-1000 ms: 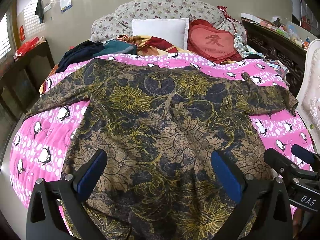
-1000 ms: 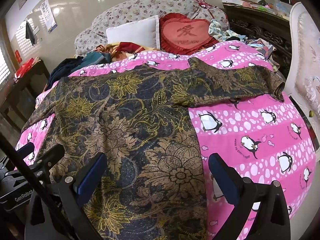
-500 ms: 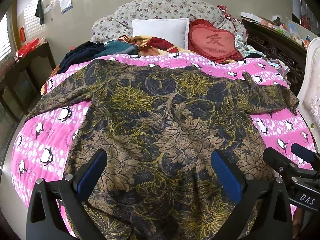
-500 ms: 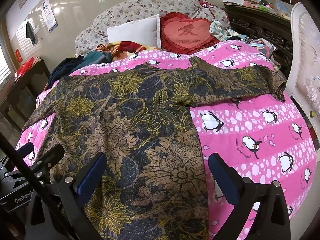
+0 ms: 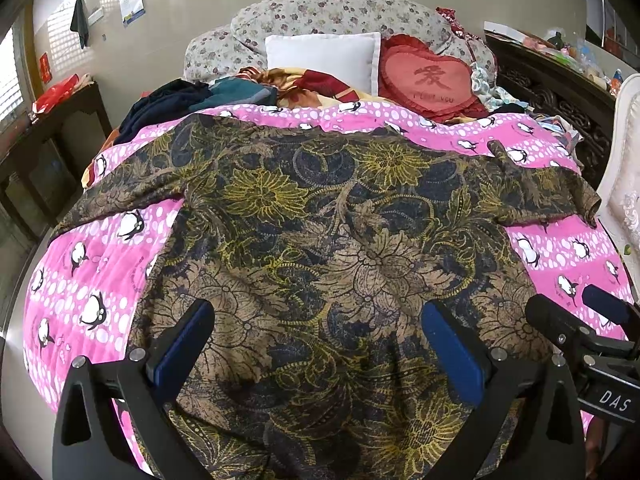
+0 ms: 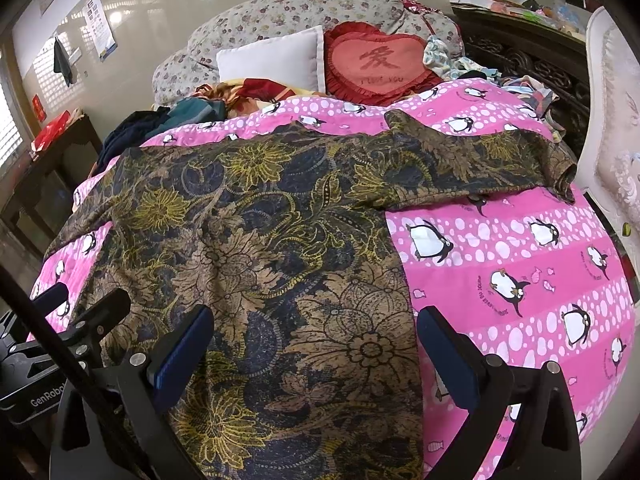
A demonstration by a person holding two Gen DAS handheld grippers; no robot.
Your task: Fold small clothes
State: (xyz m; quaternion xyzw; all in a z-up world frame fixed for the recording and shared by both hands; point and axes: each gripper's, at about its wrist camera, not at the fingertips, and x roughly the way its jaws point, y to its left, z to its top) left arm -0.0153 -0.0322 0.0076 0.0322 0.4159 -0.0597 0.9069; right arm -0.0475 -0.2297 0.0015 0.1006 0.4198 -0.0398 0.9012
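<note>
floral shirt [image 5: 320, 248] spread flat on pink penguin quilt [image 6: 520, 264], sleeves out sideways; left gripper [image 5: 320, 344] and right gripper [image 6: 316, 344] both spread wide, empty, over shirt's near hem; best pinching hem corners evenly, lifting together, avoiding quilt beneath.

You cannot see the floral garment's [image 5: 320, 260] lower hem: it runs off the bottom edge in both views. The pink penguin blanket [image 6: 520, 280] beneath it is covered, and shelf clutter [image 5: 568, 48] is too small to identify.
</note>
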